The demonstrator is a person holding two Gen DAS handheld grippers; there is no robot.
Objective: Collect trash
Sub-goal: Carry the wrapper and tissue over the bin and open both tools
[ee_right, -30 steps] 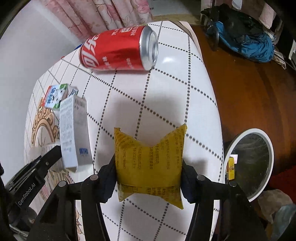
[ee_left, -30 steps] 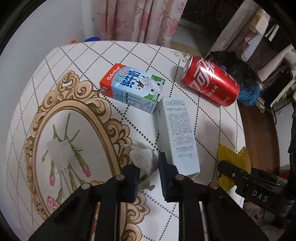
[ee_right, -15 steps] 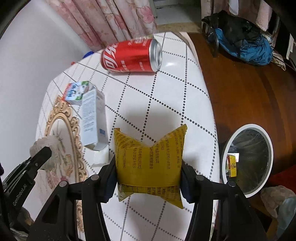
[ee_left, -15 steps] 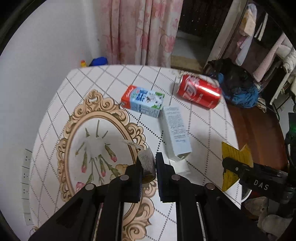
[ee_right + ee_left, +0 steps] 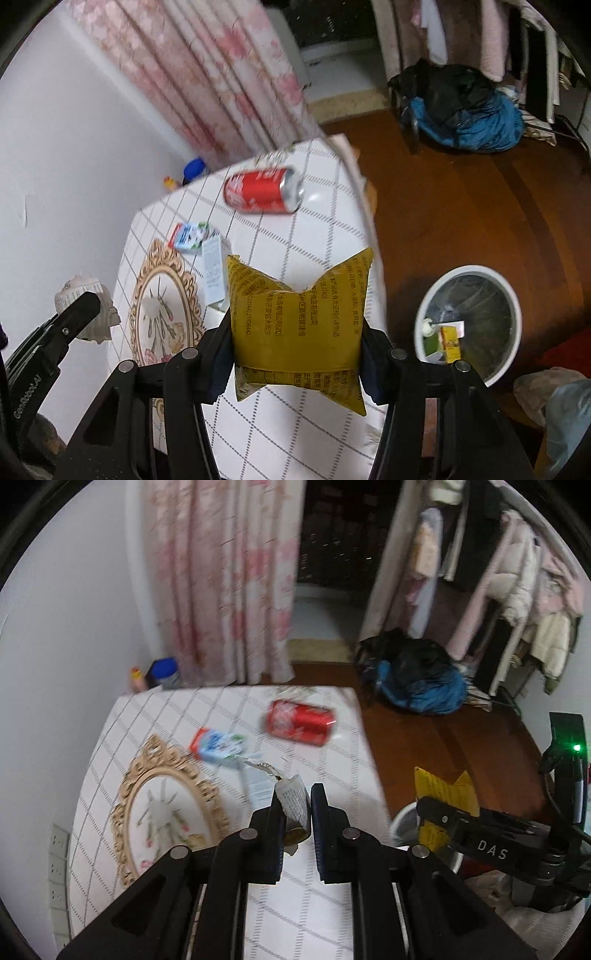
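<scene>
Lifting clear of the table (image 5: 325,904), both grippers now carry trash well above the cloth, where a second ago each sat low on it with its item only just gripped. The left gripper (image 5: 293,805) is clamped on a crumpled paper (image 5: 291,805), its jaws nearly together around the wad; the right wrist view shows the same paper (image 5: 83,299) held in the air at the left. The right gripper (image 5: 295,339) is clamped on a yellow packet (image 5: 295,325), pads pressing its two sides so that the top corners flare out. The table looks smaller and further off in both views than before, and the bin (image 5: 515,295) on the floor has come fully into sight at the right, a few scraps already inside it.

That means both picks seem to have held, and the likely next step is to carry the two items over the bin and let go. The packet is the nearer to it; the paper has further to travel.

Still lying on the table are the can (image 5: 299,725), the milk carton (image 5: 218,747) and the white box (image 5: 214,271), so the task looks under halfway done.
</scene>
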